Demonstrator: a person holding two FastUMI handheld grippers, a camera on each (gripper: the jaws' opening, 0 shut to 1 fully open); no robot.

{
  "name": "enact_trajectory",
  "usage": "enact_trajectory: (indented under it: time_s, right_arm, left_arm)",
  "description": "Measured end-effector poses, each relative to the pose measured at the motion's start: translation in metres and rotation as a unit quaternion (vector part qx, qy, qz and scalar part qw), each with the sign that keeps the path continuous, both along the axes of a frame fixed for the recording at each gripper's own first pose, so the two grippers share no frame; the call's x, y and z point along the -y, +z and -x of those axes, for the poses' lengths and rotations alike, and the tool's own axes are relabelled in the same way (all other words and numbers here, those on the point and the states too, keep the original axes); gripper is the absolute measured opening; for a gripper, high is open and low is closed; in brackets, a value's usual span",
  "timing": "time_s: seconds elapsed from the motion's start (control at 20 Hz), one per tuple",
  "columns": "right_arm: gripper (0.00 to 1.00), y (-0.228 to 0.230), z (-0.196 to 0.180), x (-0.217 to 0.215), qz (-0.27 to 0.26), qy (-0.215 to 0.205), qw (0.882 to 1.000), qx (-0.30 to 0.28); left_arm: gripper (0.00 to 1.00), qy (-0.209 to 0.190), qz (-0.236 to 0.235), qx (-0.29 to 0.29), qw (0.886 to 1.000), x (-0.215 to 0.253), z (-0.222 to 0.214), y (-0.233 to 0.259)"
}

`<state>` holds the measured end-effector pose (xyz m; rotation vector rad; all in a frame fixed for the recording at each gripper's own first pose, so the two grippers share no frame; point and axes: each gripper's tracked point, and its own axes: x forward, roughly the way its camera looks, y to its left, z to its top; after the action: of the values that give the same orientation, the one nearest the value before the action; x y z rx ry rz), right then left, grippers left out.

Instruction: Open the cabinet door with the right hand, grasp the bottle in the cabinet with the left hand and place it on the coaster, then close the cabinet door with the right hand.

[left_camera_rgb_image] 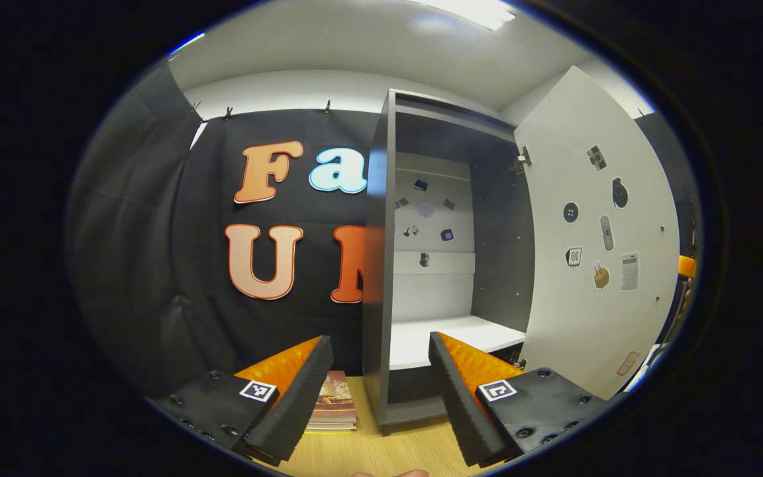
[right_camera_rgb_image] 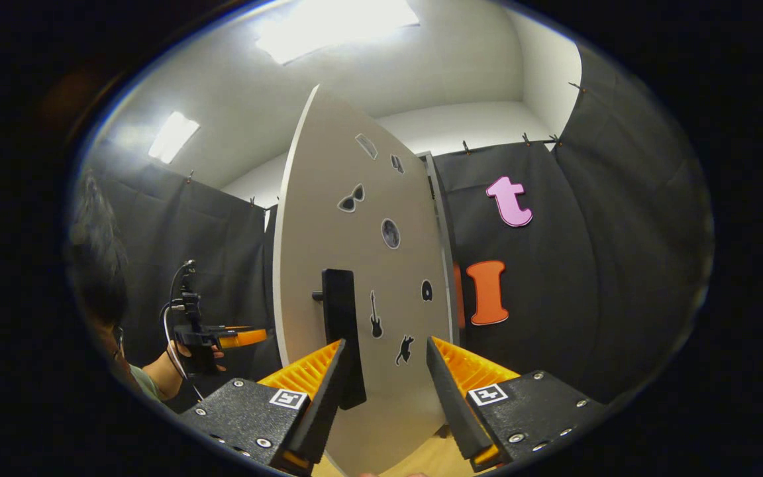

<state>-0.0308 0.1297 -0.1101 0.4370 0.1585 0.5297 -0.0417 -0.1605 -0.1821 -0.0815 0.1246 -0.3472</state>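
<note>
Left gripper view: cabinet door (left_camera_rgb_image: 593, 265) open, stickered, white; both grippers' jaws spread.

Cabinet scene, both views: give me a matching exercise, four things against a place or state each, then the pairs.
Things:
1. cabinet door
2. door handle
3. cabinet shelf
4. stack of books

Places or states:
A. on the wooden table, left of the cabinet
B. swung open
C. bare white board inside the cabinet
D. just ahead of the right claw, nearest its left finger

Pairs: 1-B, 2-D, 3-C, 4-A
</note>
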Motion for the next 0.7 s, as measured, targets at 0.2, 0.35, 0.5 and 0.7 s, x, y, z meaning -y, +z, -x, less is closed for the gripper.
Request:
enact_trajectory:
  time_s: [0.2,0.35,0.5,0.7]
  right_arm:
    - [0.74,0.003,-0.008,-0.021,-0.001,0.024,1.0,0.013]
    - [0.74,0.002,-0.008,-0.039,-0.006,0.046,0.999,0.019]
    - [0.74,0.004,-0.014,-0.054,-0.004,0.069,0.997,0.039]
    - [0.74,0.003,-0.024,-0.07,-0.006,0.092,0.995,0.039]
  left_arm:
    - [0.97,0.008,-0.018,0.013,1.0,0.0,0.001,0.016]
    - [0.98,0.019,-0.02,0.022,0.999,-0.008,0.003,0.029]
    - [0.98,0.014,-0.025,0.034,0.999,-0.01,0.007,0.036]
    - [0.97,0.026,-0.029,0.041,0.998,-0.025,0.011,0.036]
